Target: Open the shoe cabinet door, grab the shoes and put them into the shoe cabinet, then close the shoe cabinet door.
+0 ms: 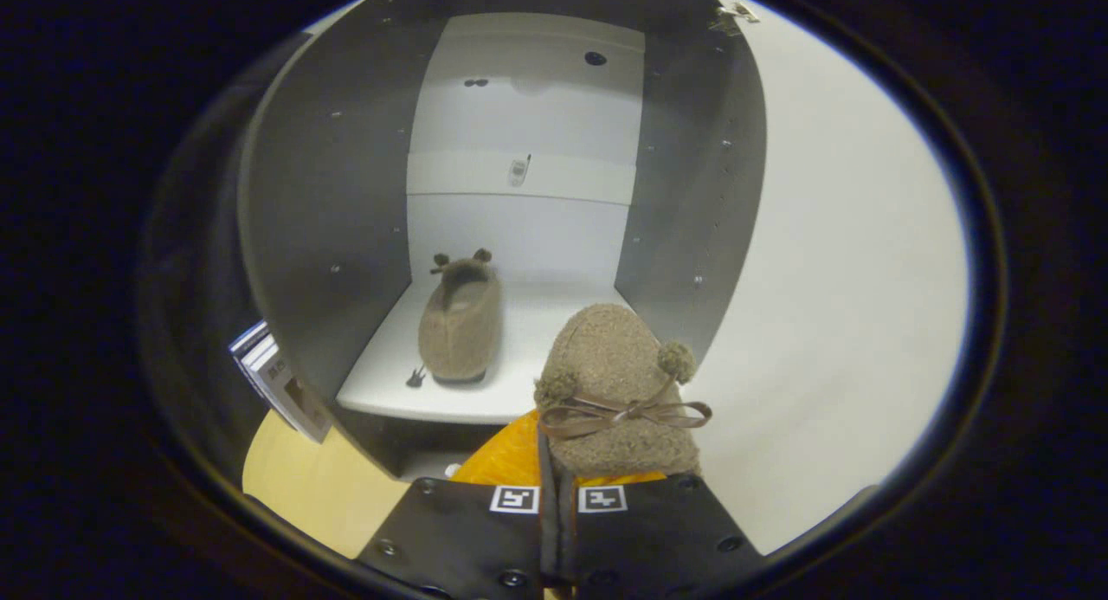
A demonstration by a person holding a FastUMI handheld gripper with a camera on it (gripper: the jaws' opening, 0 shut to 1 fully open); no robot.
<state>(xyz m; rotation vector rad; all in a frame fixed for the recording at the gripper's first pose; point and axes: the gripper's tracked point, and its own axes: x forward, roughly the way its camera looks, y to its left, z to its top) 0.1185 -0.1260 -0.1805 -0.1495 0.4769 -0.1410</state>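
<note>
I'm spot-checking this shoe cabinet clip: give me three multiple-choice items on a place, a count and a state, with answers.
1. Where is the slipper that is not held?
A. On the cabinet shelf
B. On the floor outside
C. On top of the cabinet

2. How many slippers are in view?
A. One
B. Two
C. Three

3. What state is the cabinet door in?
A. Shut
B. Open
C. Removed

Answers:
1 A, it stands on the white shelf, beyond the fingers.
2 B, one on the shelf, plus the held slipper with a bow.
3 B, the door is swung aside and the interior is exposed.
The tool is shut on the held slipper's heel.
</note>
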